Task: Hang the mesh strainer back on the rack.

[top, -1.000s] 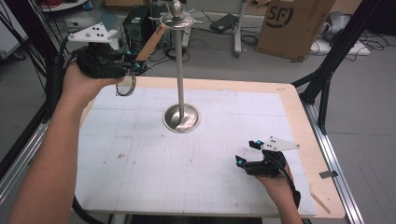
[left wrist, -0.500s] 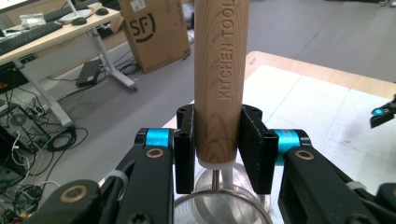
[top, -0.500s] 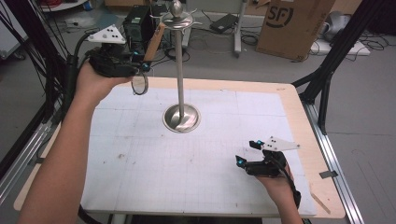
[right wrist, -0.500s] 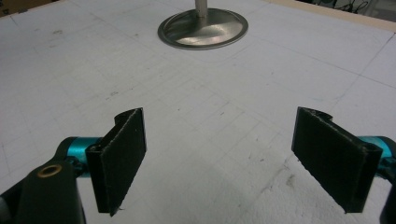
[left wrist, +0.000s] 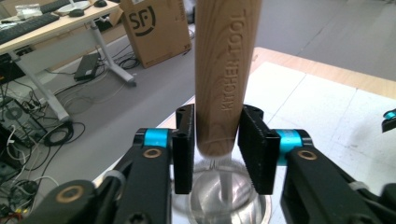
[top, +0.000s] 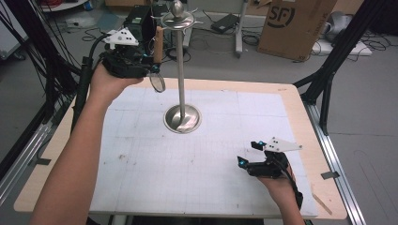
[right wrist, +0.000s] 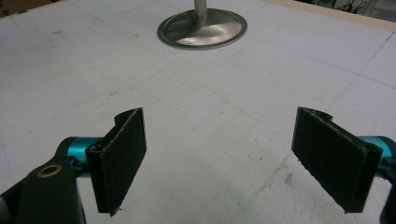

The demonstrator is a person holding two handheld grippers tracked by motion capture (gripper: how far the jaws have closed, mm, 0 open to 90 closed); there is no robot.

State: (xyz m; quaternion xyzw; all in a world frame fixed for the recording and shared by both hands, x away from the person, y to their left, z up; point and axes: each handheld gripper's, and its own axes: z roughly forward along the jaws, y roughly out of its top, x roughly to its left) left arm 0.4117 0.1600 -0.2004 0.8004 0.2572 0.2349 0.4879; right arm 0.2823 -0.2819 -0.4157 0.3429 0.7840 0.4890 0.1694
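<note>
Your wooden-handled strainer (top: 158, 56) hangs upright at upper left of the high view, handle (left wrist: 224, 74) stamped "KITCHEN TOOL".

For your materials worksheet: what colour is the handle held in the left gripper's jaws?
Light tan wood, stamped KITCHEN TOOL: the handle shows best in the left gripper view.

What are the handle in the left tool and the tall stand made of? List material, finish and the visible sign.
Handle: seemingly wood, pale tan and matt; faint grain, with "KITCHEN TOOL" pressed into it.
Stand: likely steel, polished; its round base mirrors light with bright glints.
</note>
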